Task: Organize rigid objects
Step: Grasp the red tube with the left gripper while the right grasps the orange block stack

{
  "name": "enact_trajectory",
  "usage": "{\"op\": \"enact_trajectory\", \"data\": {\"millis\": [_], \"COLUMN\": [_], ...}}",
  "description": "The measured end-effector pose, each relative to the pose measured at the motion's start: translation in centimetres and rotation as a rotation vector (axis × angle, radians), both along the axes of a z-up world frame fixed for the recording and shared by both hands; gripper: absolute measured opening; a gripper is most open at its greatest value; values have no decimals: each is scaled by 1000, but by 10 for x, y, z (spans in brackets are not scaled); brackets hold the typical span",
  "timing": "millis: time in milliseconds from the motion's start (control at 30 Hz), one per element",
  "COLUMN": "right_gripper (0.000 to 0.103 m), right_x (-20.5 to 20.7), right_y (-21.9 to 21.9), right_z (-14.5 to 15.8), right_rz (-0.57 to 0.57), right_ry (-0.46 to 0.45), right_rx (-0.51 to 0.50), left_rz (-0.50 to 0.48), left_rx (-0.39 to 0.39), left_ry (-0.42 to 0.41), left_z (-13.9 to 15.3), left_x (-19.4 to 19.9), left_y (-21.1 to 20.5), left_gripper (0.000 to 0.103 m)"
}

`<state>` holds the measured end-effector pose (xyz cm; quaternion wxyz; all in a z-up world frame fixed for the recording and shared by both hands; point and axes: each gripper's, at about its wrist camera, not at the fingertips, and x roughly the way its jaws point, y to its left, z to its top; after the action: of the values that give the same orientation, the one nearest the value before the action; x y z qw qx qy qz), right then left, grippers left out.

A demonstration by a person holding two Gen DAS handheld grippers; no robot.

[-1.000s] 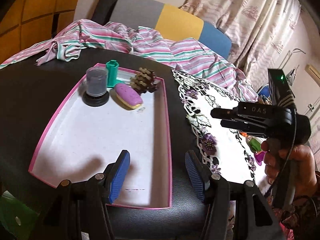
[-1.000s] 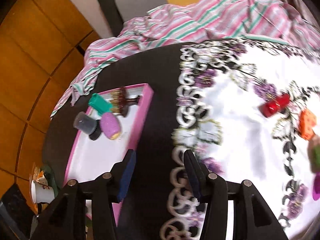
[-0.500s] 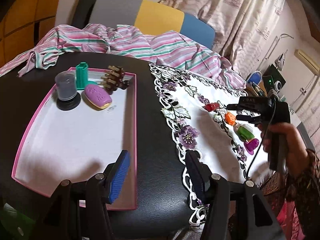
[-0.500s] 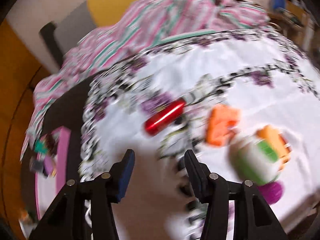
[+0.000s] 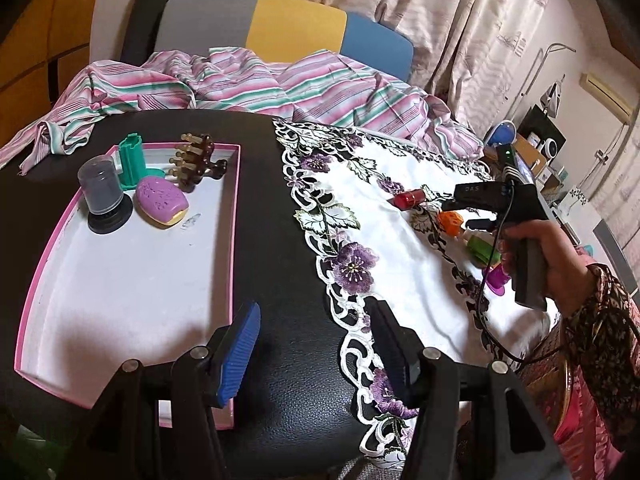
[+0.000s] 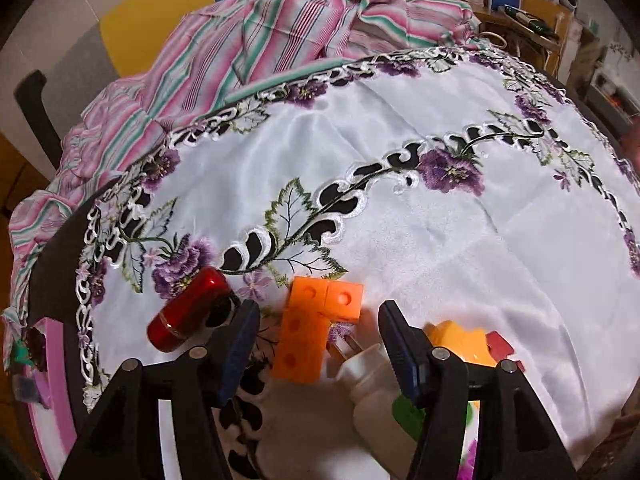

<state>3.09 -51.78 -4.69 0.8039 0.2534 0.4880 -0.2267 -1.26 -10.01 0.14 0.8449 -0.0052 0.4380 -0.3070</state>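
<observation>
A pink-rimmed white tray (image 5: 236, 216) on the black table holds a grey capped jar (image 5: 102, 194), a green holder (image 5: 131, 162), a purple soap-like piece (image 5: 161, 201) and a brown comb-like clip (image 5: 198, 160). My left gripper (image 5: 314, 344) is open and empty over the table's front. On the white embroidered cloth (image 6: 400, 208) lie a red tube (image 6: 188, 314), an orange block piece (image 6: 312, 330), a white bottle (image 6: 372, 384) and a yellow piece (image 6: 460, 340). My right gripper (image 6: 318, 344) is open, low over the orange block, which sits between its fingers; it shows in the left wrist view (image 5: 460, 210).
A striped pink and green cloth (image 5: 248, 80) lies heaped at the table's far edge, against a grey, yellow and blue chair back (image 5: 296, 28). A purple piece (image 5: 496, 278) and a green piece (image 5: 480, 248) lie by the right hand. Shelves with clutter stand at the far right.
My right gripper has swung from the tray side across the cloth and dropped close over the orange block. My left gripper has shifted right and back from the tray.
</observation>
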Motion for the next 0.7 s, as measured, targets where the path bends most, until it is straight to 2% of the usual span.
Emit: {"op": "enact_trajectory", "data": {"millis": [200, 400, 533, 700], "right_gripper": [62, 46, 45, 45], "right_x": [10, 15, 16, 13], "right_y": [9, 12, 17, 15], "right_z": [-9, -12, -10, -8], "right_rz": [60, 107, 131, 115], "right_ry": [19, 40, 28, -8], "right_rx": [-27, -52, -52, 4], "left_rz": [-20, -47, -69, -97], "left_rx": [12, 20, 22, 33], "left_ry": [7, 19, 23, 20], "left_z": [-3, -7, -8, -7], "left_x": [1, 3, 3, 10], "left_y": [-14, -31, -43, -63], "left_gripper": [58, 58, 58, 58]}}
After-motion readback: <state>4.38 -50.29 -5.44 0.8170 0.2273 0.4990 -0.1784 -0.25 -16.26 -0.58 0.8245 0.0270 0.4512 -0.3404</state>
